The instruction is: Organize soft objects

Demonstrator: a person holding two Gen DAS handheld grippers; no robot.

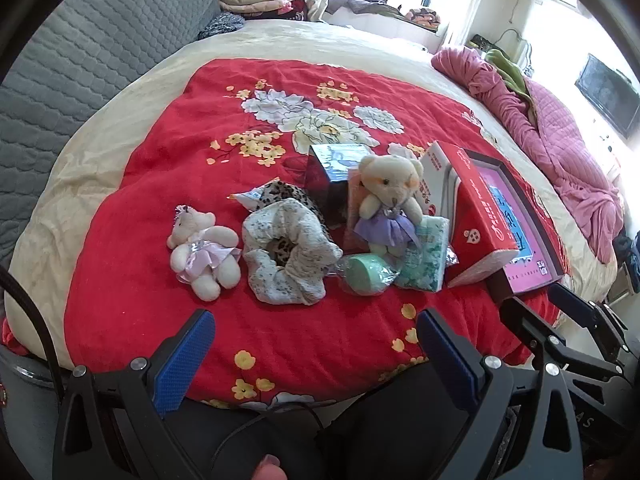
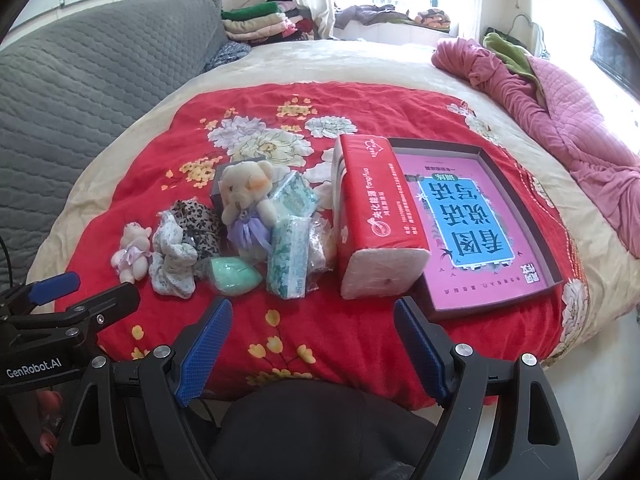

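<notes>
Both claws, left claw (image 1: 316, 354) and right claw (image 2: 314, 344), were wide open, holding nothing; the purple-dress bear (image 1: 387, 204) leaned on boxes and could tip if bumped

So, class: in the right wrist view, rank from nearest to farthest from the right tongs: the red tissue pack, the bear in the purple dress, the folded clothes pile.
1. Red tissue pack, just ahead of the right tongs.
2. Bear in the purple dress, ahead-left, mid-blanket.
3. Folded clothes pile, far back by the window.
</notes>
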